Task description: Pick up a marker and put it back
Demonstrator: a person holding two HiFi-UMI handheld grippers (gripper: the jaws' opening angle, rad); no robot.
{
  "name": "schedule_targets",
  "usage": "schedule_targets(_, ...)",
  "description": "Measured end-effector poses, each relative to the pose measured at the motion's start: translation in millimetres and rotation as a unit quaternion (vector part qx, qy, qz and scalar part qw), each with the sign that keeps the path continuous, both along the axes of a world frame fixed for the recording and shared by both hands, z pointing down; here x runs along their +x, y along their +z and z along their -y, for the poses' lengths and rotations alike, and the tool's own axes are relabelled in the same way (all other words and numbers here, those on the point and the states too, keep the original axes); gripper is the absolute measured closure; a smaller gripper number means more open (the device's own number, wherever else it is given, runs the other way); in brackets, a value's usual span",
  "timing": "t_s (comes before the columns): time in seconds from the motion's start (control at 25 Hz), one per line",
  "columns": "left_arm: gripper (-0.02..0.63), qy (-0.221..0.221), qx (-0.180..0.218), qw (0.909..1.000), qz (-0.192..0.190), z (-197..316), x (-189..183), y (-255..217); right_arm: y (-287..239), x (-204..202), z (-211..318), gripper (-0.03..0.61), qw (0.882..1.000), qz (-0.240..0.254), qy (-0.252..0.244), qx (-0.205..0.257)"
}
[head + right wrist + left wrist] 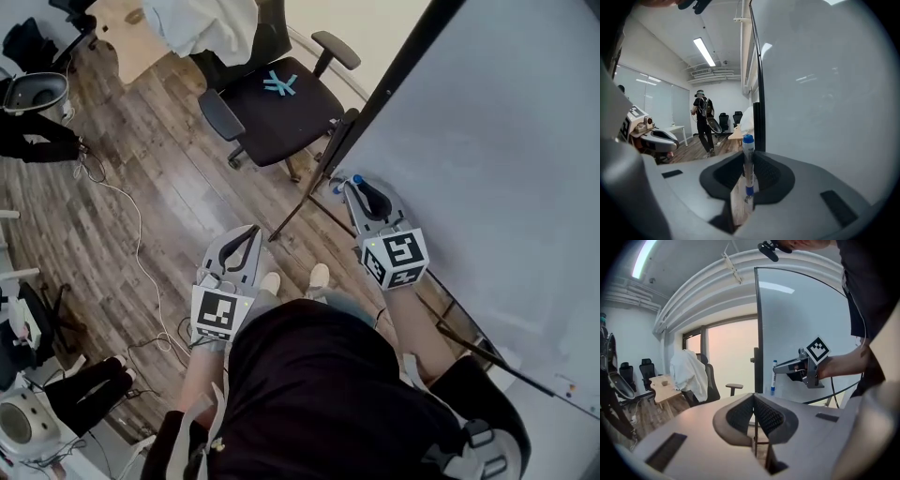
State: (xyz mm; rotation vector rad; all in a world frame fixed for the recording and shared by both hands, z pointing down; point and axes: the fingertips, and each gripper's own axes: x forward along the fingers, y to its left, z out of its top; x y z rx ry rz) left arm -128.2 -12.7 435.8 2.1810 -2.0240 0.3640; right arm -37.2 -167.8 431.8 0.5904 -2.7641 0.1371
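My right gripper (pixel 355 185) is shut on a white marker with a blue cap (pixel 748 161), which stands upright between the pads. From the left gripper view the marker (pixel 774 377) shows at the tip of the right gripper (pixel 777 367), close in front of the whiteboard (pixel 506 141) near its dark left edge. My left gripper (pixel 252 232) hangs lower left over the wooden floor. Its pads (pixel 740 414) meet at the tips with nothing between them.
A black office chair (pixel 281 98) stands beyond the board's dark stand leg (pixel 305 202). A white cable (pixel 139 246) trails across the floor. A desk with a white cloth (pixel 211 26) is at the back. A person (pixel 703 123) walks far off in the room.
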Motion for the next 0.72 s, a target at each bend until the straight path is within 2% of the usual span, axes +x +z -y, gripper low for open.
schedule_targets(0.24,0.606,-0.046,-0.010,0.9989,-0.004,-19.9,-11.6,2.1,16.8,-16.0,-5.8,0.500,0.999,-0.020,-0.032,-0.005)
schedule_targets(0.44,0.606,-0.078,-0.013,0.9969,0.004,-36.8,-13.6,6.9,30.8,-23.5,-11.2,0.500,0.997,-0.041,-0.057,0.009)
schedule_targets(0.72,0.606,-0.112,-0.022,0.9935,-0.001,-51.8,-9.3,6.6,45.9,-26.4,-11.5,0.500,0.996,-0.055,-0.072,0.005)
